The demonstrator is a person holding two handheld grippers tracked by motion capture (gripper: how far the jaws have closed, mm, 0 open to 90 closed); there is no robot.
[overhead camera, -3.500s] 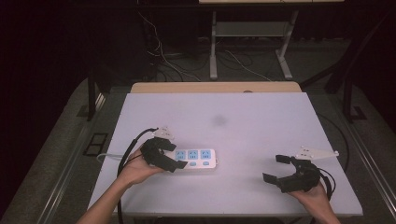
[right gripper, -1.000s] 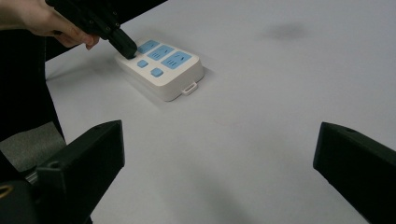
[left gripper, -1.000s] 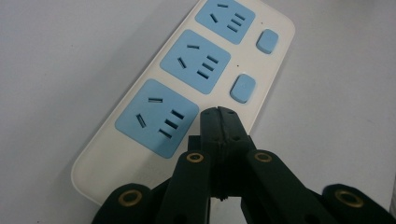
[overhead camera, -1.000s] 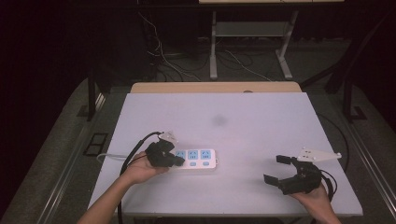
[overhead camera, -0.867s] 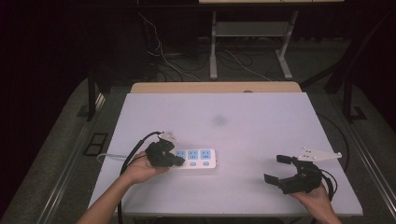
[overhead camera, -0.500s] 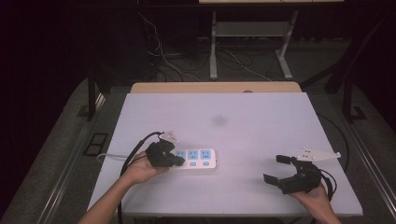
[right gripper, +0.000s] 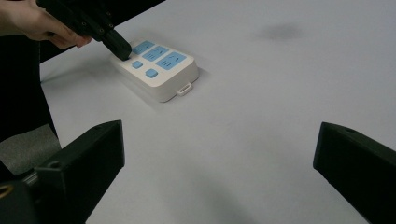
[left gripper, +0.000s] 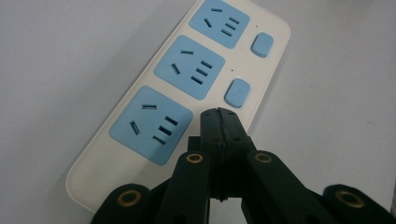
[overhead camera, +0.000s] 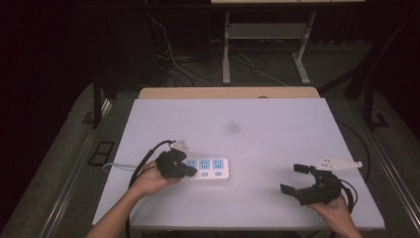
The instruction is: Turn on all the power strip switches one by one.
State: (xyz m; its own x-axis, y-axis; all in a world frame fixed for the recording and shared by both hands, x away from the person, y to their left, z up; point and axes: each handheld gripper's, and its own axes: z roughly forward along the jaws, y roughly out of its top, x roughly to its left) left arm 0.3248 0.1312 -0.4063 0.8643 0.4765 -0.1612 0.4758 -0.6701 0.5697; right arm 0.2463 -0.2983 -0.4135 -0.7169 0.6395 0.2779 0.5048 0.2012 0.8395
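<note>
Left claw [left gripper: 219,116] clenched, tip pressed on power strip [overhead camera: 210,168] at its left end, strip lying near-left on surface [overhead camera: 257,114]. Right claw [overhead camera: 296,179] released, near-right, well apart.

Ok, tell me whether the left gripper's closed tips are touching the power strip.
Touching. In the right gripper view the left gripper, jaws shut, presses its tip onto the power strip beside two blue switches, with no gap showing.

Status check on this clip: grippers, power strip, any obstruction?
Left gripper shut, fingers down on the power strip beside its blue switches. Right gripper open, holding nothing, well apart on the table. Nothing in the way.
</note>
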